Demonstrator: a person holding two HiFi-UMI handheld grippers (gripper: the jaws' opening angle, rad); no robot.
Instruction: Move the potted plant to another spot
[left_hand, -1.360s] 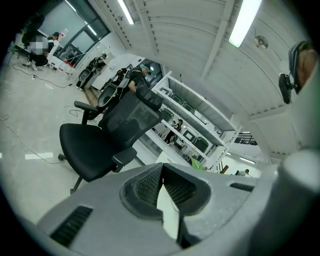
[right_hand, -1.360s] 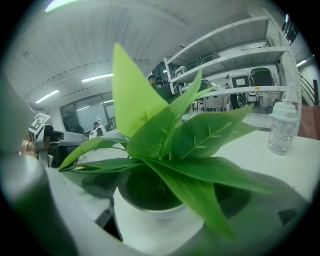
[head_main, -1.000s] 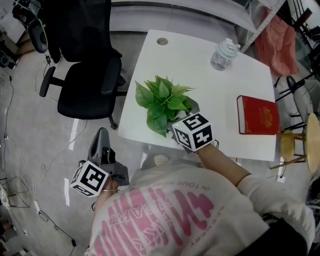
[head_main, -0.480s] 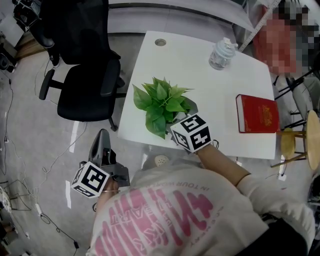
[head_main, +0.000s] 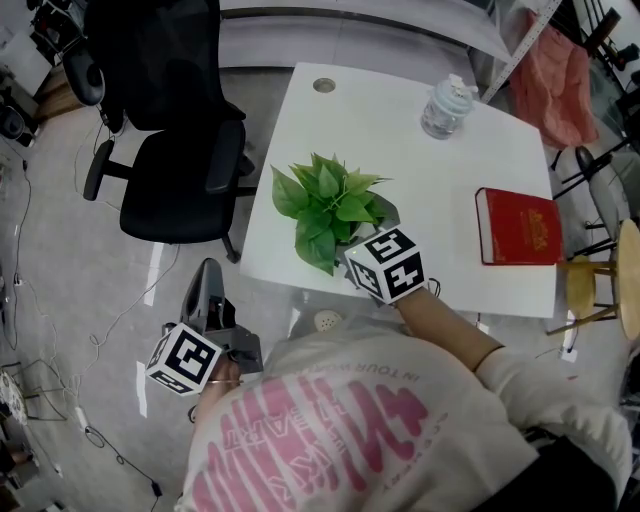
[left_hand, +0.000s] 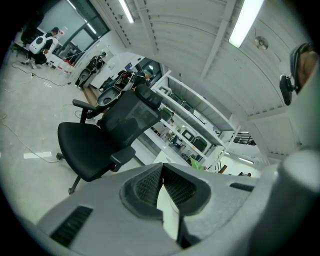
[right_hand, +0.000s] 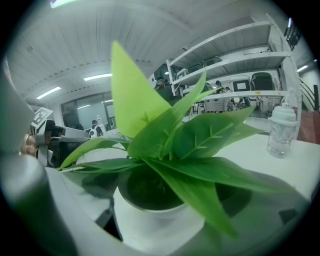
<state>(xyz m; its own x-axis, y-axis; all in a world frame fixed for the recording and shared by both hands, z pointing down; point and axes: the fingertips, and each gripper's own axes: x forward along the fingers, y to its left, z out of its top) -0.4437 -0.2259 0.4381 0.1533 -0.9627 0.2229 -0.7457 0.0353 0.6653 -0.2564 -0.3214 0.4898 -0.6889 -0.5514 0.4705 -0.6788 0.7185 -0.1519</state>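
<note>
The potted plant (head_main: 328, 205) has broad green leaves and stands in a white pot (right_hand: 150, 220) near the front left edge of the white table (head_main: 420, 170). My right gripper (head_main: 358, 242) reaches in from the near side, its jaws on either side of the pot and shut on it under the leaves. In the right gripper view the pot fills the space between the jaws (right_hand: 160, 225). My left gripper (head_main: 206, 285) hangs off the table at the lower left, over the floor, with its jaws together and nothing in them (left_hand: 162, 172).
A clear plastic bottle (head_main: 445, 108) stands at the table's far side and a red book (head_main: 518, 228) lies at its right. A black office chair (head_main: 170, 160) sits just left of the table. A wooden stool (head_main: 600, 290) stands at the right.
</note>
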